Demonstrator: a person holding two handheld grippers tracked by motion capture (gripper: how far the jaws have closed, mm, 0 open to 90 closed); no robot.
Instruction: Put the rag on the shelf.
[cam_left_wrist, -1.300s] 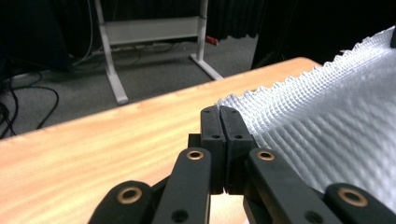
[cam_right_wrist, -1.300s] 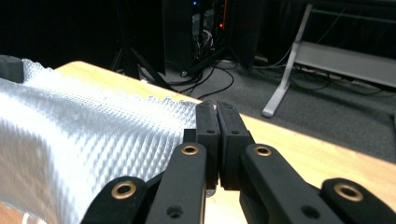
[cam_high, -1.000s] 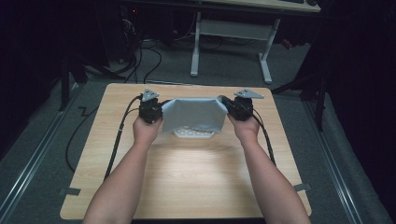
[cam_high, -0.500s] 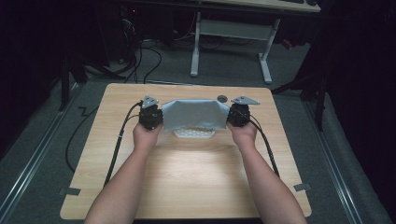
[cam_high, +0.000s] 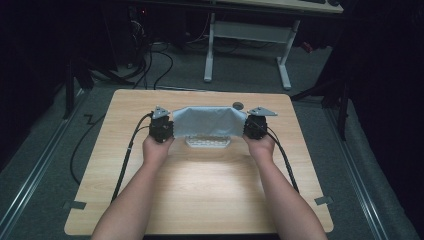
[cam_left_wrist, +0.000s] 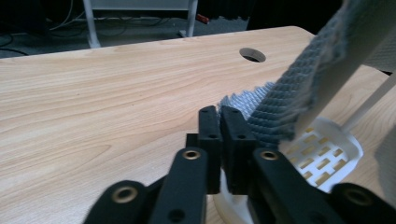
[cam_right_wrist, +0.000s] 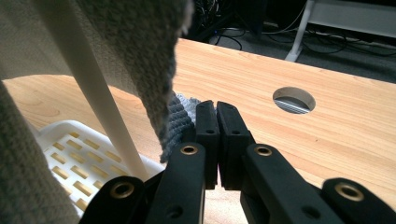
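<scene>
While both grippers' fingers clamp cloth (cam_high: 207, 121) ends, cloth's long axis spans table (cam_high: 200, 200) left-right.

Both forearms reach forward over the table from its near edge. The left gripper (cam_high: 163, 129) and the right gripper (cam_high: 254, 126) sit level near the far edge, well apart, each with jaws pressed closed on cloth.

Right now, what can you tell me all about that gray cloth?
The gray cloth is a knitted, ribbed towel, soft-looking. It is stretched wide between the left gripper and the right gripper, whose jaws are shut on its two ends. It hangs over a thin white rail, above a white slotted base on the wooden table.
</scene>
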